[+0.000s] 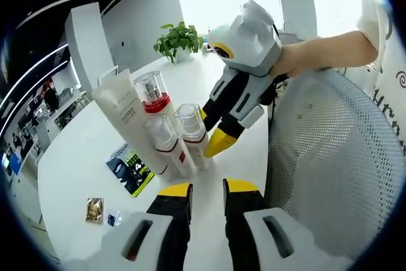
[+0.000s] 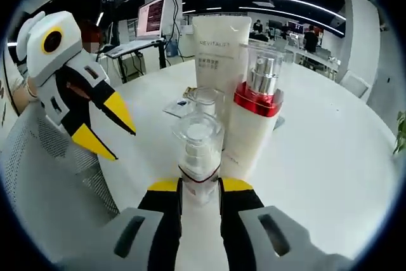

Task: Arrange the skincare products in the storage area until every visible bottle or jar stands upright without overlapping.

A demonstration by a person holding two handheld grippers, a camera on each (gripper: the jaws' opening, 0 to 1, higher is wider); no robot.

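Yellow-tipped jaws of the right gripper [image 2: 200, 185] clasp a small clear-capped pump bottle [image 2: 199, 157], upright on the white table [image 2: 330, 150]. Just beyond it stand a red-collared bottle [image 2: 254, 125], another small bottle [image 2: 207, 101] and a white tube [image 2: 219, 52]. The left gripper [image 1: 207, 188], jaws narrowly parted, holds nothing short of them.

The surface [image 2: 330, 157] looks smooth, white and faintly glossy, catching soft light at the right of the right gripper view. The tall tube [image 2: 217, 49] at upper centre is matt white plastic with grey print. Beside it, the red-collared bottle [image 2: 254, 125] has a clear glossy plastic cap over a silvery, metal-looking pump. The small bottle [image 2: 199, 157] at centre wears a transparent shiny cap. At the right of the left gripper view, a chair back [image 1: 330, 157] is pale woven mesh, rough-textured.
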